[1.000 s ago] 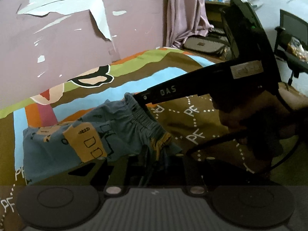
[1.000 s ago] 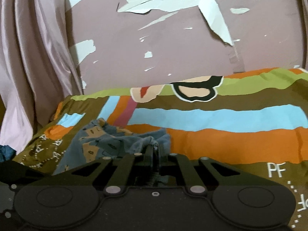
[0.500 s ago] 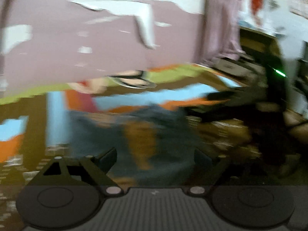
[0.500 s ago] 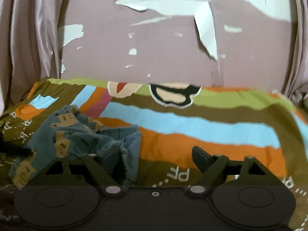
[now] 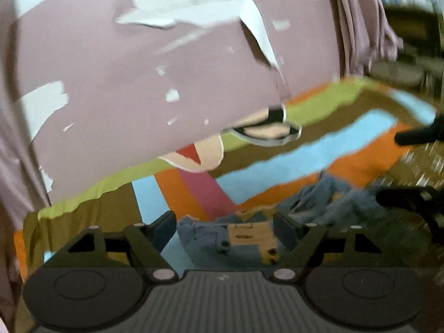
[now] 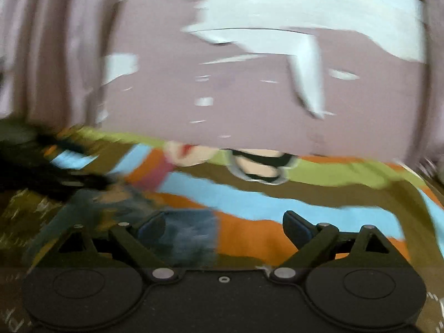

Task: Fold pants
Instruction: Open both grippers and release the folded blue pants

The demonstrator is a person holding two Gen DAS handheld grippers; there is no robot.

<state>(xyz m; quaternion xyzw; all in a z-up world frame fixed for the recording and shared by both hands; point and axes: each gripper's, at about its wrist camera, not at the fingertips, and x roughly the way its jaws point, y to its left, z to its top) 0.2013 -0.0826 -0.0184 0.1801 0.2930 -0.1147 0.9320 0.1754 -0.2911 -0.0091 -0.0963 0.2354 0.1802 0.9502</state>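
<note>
The small blue pants (image 5: 249, 233) with tan patches lie crumpled on the striped bedspread (image 5: 347, 144). In the left wrist view my left gripper (image 5: 226, 226) is open, its jaws wide apart just above the near end of the pants. In the right wrist view, which is blurred, the pants (image 6: 183, 233) lie at lower left. My right gripper (image 6: 224, 223) is open and empty, its left finger over the pants' edge. The other gripper shows as a dark shape at the left edge (image 6: 41, 166).
A mauve wall (image 5: 138, 83) with peeling white patches stands behind the bed. Mauve curtains (image 5: 358, 22) hang at the right in the left wrist view, with dark furniture beyond. The bedspread stretches to the right of the pants in the right wrist view (image 6: 319, 202).
Both grippers were shut on the pants a second ago. Both have opened and let go, and the pants dropped in a heap. Both cameras are swinging, so the views are blurred.
</note>
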